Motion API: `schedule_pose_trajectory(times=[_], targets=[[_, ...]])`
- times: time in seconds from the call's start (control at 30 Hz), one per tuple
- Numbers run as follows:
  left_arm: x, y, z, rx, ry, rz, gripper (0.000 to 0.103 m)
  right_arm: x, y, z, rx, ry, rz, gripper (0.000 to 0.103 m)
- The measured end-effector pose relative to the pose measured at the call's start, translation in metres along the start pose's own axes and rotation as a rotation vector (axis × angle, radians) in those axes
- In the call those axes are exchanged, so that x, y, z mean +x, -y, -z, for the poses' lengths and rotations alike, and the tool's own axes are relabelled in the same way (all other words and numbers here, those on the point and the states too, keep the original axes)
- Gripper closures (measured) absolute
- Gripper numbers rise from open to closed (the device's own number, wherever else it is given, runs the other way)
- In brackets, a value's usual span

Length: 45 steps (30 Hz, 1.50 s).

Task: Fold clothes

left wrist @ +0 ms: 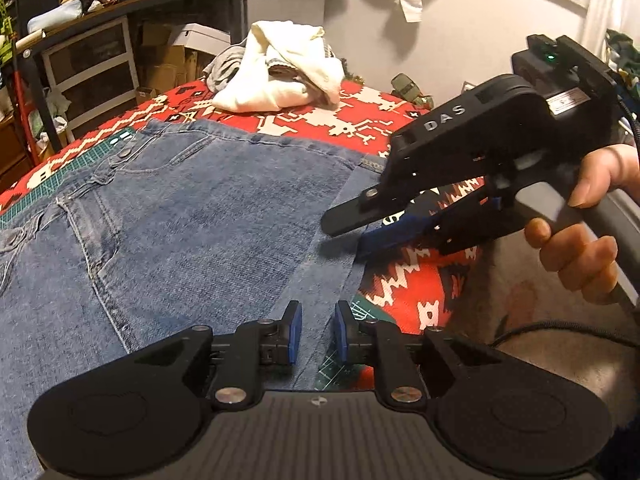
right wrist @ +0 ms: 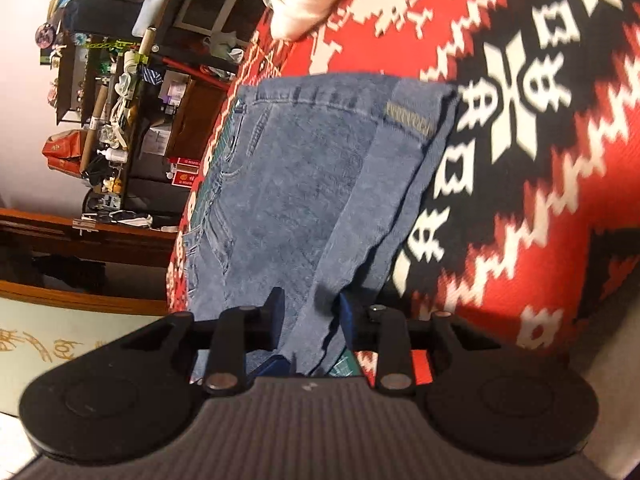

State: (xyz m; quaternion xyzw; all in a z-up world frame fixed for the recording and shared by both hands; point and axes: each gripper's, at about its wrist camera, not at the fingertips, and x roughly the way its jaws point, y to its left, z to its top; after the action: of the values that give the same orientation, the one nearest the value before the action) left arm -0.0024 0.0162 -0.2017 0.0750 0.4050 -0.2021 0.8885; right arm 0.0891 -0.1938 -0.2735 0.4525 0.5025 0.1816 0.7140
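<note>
Cluttered shelves (left wrist: pixel 92 52) line the wall behind a table (left wrist: pixel 404 284) spread with a red, white and black patterned blanket (left wrist: pixel 360 116); a green cutting mat (left wrist: pixel 48 184) shows at the table's left edge, under the denim.

Jeans (left wrist: pixel 192 216) lie flat across most of the table, waistband toward the left edge, with a lighter leg panel folded along their right side. In the right wrist view that folded edge runs up toward the far edge of the table.

At the far edge sits a pile of white and grey clothes (left wrist: pixel 280 76), well apart from the jeans.

Right gripper (left wrist: pixel 352 236), held in a hand (left wrist: pixel 576 240), comes in from the table's right edge. Its fingers (left wrist: pixel 344 216) are a little apart, one black above and one blue below, with the jeans' right edge at their tips. The right wrist view shows the denim edge running between the two fingers, yet whether they pinch it cannot be told.

Left gripper (left wrist: pixel 316 332) hovers over the near edge of the jeans. Its blue-padded fingers (left wrist: pixel 296 330) stand apart with a narrow gap, released, holding nothing.
</note>
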Motion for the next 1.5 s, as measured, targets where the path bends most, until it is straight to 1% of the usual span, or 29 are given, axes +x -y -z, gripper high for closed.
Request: schedule_pose_trajectory(times=[0.03, 0.1, 0.13, 0.27, 0.47, 0.53, 0.63, 0.7, 0.83, 1.0, 1.07, 1.1, 1.17, 1.2, 1.27, 1.3, 1.33, 1.4, 1.5], targets=[[0.001, 0.001, -0.001, 0.005, 0.001, -0.001, 0.083, 0.001, 0.0, 0.0, 0.002, 0.002, -0.001, 0.073], [0.003, 0.003, -0.003, 0.014, 0.002, -0.006, 0.078, 0.0, 0.0, 0.001, 0.007, 0.006, -0.001, 0.1], [0.004, 0.004, -0.004, 0.02, 0.003, -0.01, 0.076, 0.0, 0.0, 0.001, 0.009, 0.009, -0.001, 0.1], [0.009, 0.011, -0.009, 0.066, 0.009, -0.038, 0.075, 0.0, -0.001, 0.001, 0.018, 0.018, -0.001, 0.101], [0.018, 0.03, -0.005, 0.2, 0.014, -0.118, 0.075, 0.0, -0.001, 0.002, 0.032, 0.032, -0.001, 0.101], [0.017, 0.034, -0.003, 0.229, 0.021, -0.128, 0.075, 0.0, -0.001, 0.003, 0.037, 0.037, -0.001, 0.101], [0.016, 0.036, -0.002, 0.235, 0.028, -0.137, 0.075, 0.0, 0.001, 0.003, 0.066, 0.037, -0.015, 0.101], [0.017, 0.037, -0.003, 0.235, 0.039, -0.161, 0.075, 0.0, 0.004, 0.002, 0.095, 0.035, -0.031, 0.101], [0.02, 0.037, -0.008, 0.207, 0.067, -0.189, 0.074, 0.001, 0.005, 0.002, 0.12, 0.038, -0.045, 0.101], [0.023, 0.048, -0.004, 0.282, 0.084, -0.247, 0.074, 0.002, 0.007, 0.001, 0.135, 0.043, -0.05, 0.101], [0.021, 0.048, -0.001, 0.292, 0.085, -0.251, 0.074, 0.003, 0.007, 0.002, 0.13, 0.046, -0.043, 0.101], [0.02, 0.047, 0.0, 0.292, 0.085, -0.248, 0.076, 0.003, 0.006, 0.002, 0.124, 0.047, -0.038, 0.101], [0.017, 0.046, 0.002, 0.286, 0.087, -0.235, 0.086, 0.004, 0.006, 0.003, 0.113, 0.049, -0.029, 0.101], [0.016, 0.046, 0.003, 0.282, 0.087, -0.224, 0.096, 0.004, 0.005, 0.003, 0.103, 0.053, -0.022, 0.101], [0.013, 0.046, 0.005, 0.292, 0.087, -0.22, 0.098, 0.005, 0.005, 0.004, 0.082, 0.065, -0.006, 0.1], [0.012, 0.045, 0.006, 0.291, 0.086, -0.216, 0.1, 0.004, 0.006, 0.004, 0.083, 0.07, -0.008, 0.096], [0.011, 0.045, 0.007, 0.288, 0.084, -0.212, 0.1, 0.004, 0.008, 0.004, 0.088, 0.076, -0.012, 0.095], [0.01, 0.04, 0.006, 0.253, 0.08, -0.194, 0.1, 0.001, 0.016, 0.003, 0.124, 0.101, -0.026, 0.092], [0.008, 0.037, 0.004, 0.231, 0.081, -0.183, 0.101, -0.003, 0.024, -0.001, 0.152, 0.147, -0.032, 0.091]])
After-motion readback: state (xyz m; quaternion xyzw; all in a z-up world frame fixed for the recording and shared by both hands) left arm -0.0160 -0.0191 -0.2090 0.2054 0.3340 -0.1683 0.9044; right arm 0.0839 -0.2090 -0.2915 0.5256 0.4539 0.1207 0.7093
